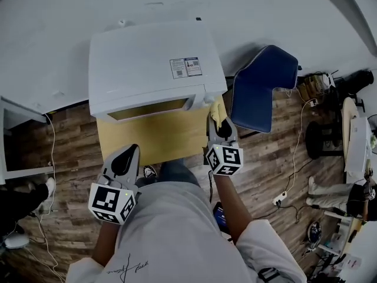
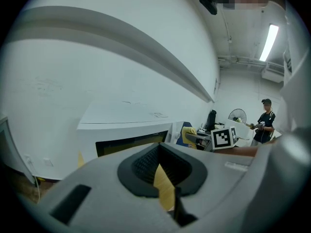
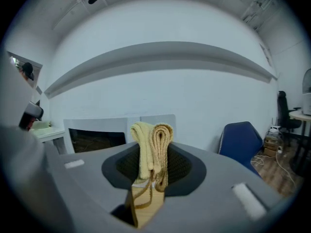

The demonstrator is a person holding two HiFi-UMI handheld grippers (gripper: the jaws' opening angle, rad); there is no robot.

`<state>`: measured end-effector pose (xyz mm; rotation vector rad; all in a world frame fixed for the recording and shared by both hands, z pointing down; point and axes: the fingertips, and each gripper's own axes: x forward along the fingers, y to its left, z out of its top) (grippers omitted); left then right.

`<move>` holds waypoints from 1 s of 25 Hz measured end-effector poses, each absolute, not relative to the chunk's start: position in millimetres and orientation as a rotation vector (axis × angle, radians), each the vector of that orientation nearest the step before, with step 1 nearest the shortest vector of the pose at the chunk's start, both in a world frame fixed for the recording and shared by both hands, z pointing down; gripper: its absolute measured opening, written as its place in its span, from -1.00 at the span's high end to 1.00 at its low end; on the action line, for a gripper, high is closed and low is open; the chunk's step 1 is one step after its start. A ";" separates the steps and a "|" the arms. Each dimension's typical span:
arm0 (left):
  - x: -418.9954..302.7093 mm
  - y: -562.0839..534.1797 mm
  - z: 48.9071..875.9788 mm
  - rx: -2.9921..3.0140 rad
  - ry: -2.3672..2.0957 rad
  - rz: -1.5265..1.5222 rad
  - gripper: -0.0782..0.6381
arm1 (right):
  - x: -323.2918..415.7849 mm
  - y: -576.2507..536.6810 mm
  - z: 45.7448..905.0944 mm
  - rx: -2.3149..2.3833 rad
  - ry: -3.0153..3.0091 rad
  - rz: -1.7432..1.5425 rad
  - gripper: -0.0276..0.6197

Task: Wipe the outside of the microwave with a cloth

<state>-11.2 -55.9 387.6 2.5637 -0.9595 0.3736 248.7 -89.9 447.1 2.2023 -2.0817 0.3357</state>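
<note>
Microwave (image 1: 147, 63), white and box-shaped, stands on the light wooden counter (image 1: 154, 139) just ahead of the right tool (image 1: 219, 121), which is clenched on a folded yellow cloth (image 1: 217, 111) near its front right corner, while the left tool (image 1: 125, 158), closed on nothing, hangs further back.

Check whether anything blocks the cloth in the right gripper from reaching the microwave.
Nothing visible does. The right gripper holds the yellow cloth close by the microwave, at its front right corner, with no object between them.
</note>
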 end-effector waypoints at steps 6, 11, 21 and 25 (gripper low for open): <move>-15.0 -65.2 386.5 2.548 -1.000 0.392 0.80 | 287.9 -106.4 477.8 2.273 -1.976 0.390 0.54; -33.4 -70.1 381.9 2.509 -1.076 0.368 0.80 | 286.9 -116.7 489.0 2.298 -1.941 0.379 0.54; -59.7 -58.3 384.3 2.502 -1.096 0.371 0.80 | 276.1 -108.9 486.6 2.415 -1.899 0.423 0.55; -71.1 -54.9 384.8 2.487 -1.114 0.351 0.80 | 267.8 -105.6 486.4 2.425 -1.908 0.433 0.54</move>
